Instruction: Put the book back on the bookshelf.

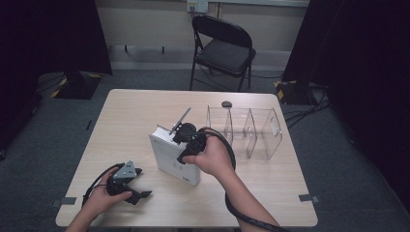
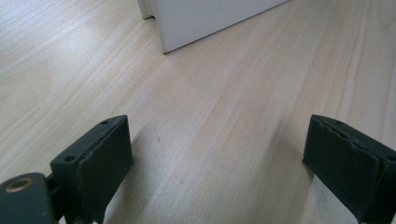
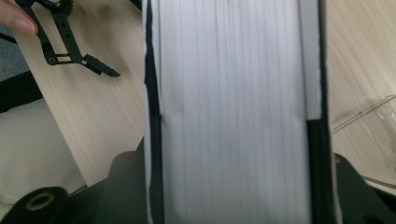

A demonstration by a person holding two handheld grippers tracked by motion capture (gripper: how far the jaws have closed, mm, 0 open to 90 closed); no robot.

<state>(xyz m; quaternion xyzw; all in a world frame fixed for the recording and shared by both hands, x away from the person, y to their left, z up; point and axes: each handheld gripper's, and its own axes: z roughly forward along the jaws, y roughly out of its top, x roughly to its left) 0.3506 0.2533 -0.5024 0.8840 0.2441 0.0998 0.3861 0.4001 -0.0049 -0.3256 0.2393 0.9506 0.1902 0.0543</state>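
Observation:
A thick white book [image 1: 170, 157] stands upright in the middle of the table [image 1: 130, 116]. My right gripper [image 1: 187, 140] comes down on its top edge and is shut on it. In the right gripper view the book's page edges [image 3: 233, 93] run between the two black jaws of the right gripper [image 3: 233, 177]. My left gripper [image 1: 143, 183] rests low on the table near the front left, open, with bare wood between its jaws. From the left gripper [image 2: 217, 154] the book's lower corner [image 2: 205, 18] stands a short way ahead. The left gripper [image 3: 79, 51] lies apart from the book.
A clear plastic organiser [image 1: 251, 128] with several upright dividers stands just right of the book; its edge [image 3: 373, 135] is close to the right gripper. A small dark object [image 1: 226, 104] lies behind it. A black folding chair [image 1: 222, 48] stands beyond the table.

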